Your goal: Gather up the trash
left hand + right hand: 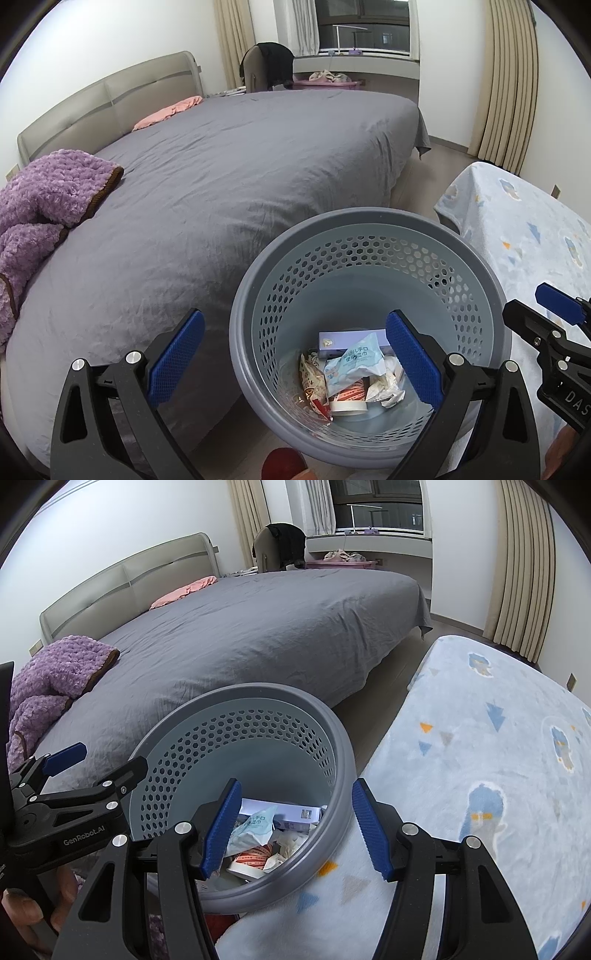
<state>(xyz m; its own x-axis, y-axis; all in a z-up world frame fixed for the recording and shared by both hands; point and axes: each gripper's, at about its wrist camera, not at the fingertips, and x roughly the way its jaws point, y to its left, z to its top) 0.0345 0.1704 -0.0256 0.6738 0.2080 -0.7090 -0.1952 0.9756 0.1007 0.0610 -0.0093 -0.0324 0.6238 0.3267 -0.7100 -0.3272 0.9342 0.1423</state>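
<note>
1. Left wrist view showed the left gripper with jaws wide apart and nothing between them, above the grey basket.
2. The right gripper also stood apart, empty, over the basket's rim.
3. Trash, wrappers and a small box, lay inside the basket.
4. Behind it was the grey bed, with a purple blanket on it.

A round red object below the left gripper's fingers is cut off by the frame's bottom edge, its identity unclear. The perforated grey plastic waste basket hides part of its crumpled wrappers behind the right gripper's left pad.
</note>
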